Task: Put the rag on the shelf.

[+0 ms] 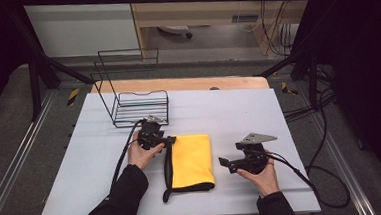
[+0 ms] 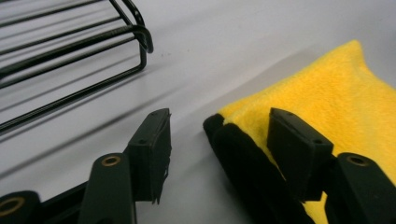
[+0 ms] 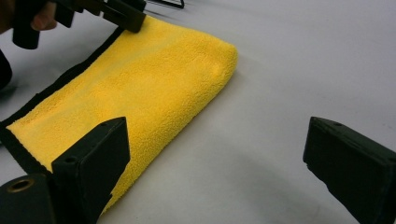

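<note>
- On the white worktop (image 1: 106,157), lying folded and flat: yellow cloth (image 1: 192,160), black-edged along its left and near sides, roughly midway between both hands.
- Hovering at the cloth's far left corner: left gripper (image 2: 219,140), fingers (image 2: 152,144) straddling the black hem, one over bare worktop, the other over yellow pile; parted, not yet pinching fabric. Judged as lining up a corner pinch, the hem giving a firmer bite than the soft pile.
- Resting well right of the cloth in the high view: right gripper (image 1: 224,163), fingers (image 3: 91,161) spread wide, gripping nothing; one hanging over the cloth's near right edge, the other over bare worktop.
- Pointing toward the folded right edge, likely waiting to take the opposite side once the left corner is secured.
- Standing just behind the left hand (image 1: 142,154): black wire rack (image 1: 141,108), apart from the cloth, untouched; a probable destination, though not confirmable.
- Trailing back along the left sleeve: gripper cable (image 1: 124,159), staying off the cloth.
- Risk noted: fingers closing on hem only, letting lower layers slip out.
</note>
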{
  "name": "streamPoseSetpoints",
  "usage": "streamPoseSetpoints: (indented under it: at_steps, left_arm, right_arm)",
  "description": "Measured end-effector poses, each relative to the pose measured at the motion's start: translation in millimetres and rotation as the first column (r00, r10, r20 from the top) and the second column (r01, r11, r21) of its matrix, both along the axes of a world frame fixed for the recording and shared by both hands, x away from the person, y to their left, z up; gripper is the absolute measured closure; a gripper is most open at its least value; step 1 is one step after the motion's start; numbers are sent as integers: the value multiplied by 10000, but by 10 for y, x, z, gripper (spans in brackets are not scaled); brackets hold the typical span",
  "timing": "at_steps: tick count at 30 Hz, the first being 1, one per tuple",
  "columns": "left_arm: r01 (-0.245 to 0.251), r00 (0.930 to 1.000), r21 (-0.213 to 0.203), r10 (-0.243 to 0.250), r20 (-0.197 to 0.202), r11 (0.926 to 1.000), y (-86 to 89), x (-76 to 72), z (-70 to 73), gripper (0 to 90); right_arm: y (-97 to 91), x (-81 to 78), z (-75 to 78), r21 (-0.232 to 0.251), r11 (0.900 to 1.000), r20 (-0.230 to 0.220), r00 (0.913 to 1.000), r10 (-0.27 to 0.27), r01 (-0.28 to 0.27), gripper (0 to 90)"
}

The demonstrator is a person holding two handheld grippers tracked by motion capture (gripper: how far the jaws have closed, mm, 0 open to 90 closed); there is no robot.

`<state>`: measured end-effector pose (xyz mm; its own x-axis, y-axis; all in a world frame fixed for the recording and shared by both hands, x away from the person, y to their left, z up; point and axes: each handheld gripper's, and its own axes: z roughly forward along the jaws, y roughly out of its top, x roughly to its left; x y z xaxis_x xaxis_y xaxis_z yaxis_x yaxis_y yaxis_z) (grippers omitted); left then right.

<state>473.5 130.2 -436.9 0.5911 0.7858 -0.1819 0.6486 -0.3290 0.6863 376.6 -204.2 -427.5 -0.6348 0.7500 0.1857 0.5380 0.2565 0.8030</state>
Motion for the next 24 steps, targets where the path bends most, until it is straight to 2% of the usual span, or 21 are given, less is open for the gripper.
streamPoseSetpoints:
  at_steps: [6,11,15,20,24]
  left_arm:
    - [125,9999,153,-124,-41,9998,-62,27,-60,528]
    - [233,9996,-50,-234,-180,9997,-89,38,-89,606]
    - [257,9994,-69,-258,-239,9996,-100,59,-93,604]
    - [218,9996,213,-214,-206,9995,-136,56,-80,612]
    - [359,9988,167,-353,-347,9992,-119,52,-75,661]
  right_arm:
    - [5,10,0,103,9999,-20,10000,56,-55,94]
    - [15,38,11,266,9996,-57,9999,117,-115,97]
    - [52,92,29,234,9996,-133,9998,131,-128,97]
    - [158,196,45,306,9993,-182,9996,206,-200,109]
    - [249,322,39,184,9998,-341,9994,76,-70,125]
